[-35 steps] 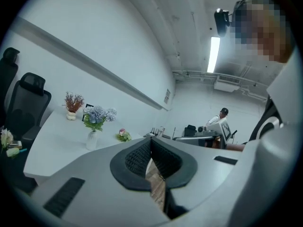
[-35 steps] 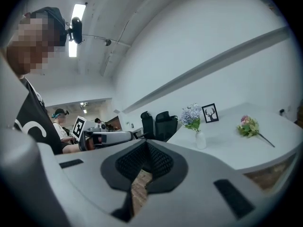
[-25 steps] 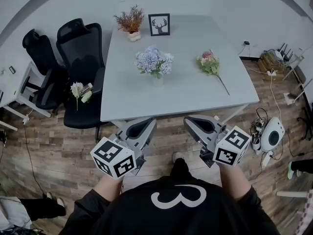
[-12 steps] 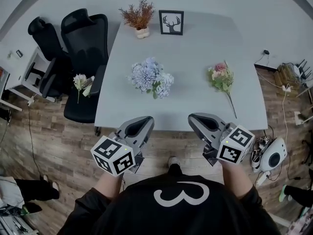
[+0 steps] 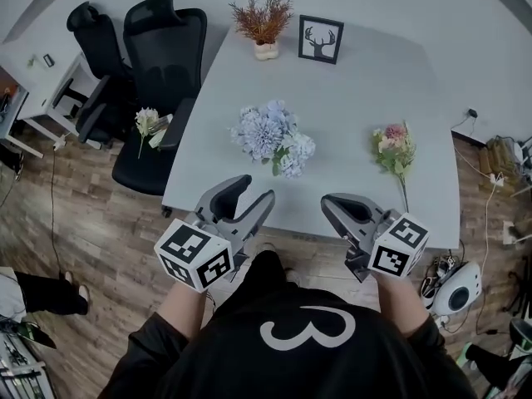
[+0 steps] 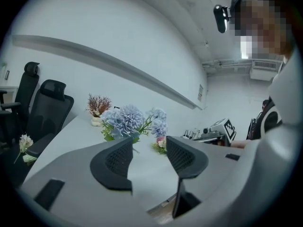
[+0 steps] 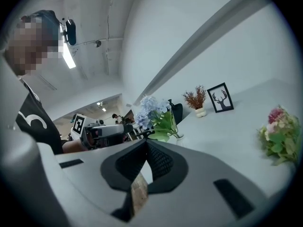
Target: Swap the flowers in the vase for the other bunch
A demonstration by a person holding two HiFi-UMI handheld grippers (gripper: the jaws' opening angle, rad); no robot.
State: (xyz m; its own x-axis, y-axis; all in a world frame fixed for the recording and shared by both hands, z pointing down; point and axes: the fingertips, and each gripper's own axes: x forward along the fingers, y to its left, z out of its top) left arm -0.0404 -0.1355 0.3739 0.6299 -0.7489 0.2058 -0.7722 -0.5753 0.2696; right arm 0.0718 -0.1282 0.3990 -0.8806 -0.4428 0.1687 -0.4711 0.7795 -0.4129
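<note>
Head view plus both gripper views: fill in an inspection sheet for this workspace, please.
Surface: white table, mostly bare.
Job's things: blue flowers in the vase mid-table; pink bunch lying loose to their right.
Clutter: dried plant pot and framed deer picture at the far edge.
Grippers: left tongs apart, just been opening, nothing between them; right tongs shut, empty.
Cables: loose leads on the floor right of the table.
Surroundings: two black chairs, a small flower bunch on one seat; wooden floor.
</note>
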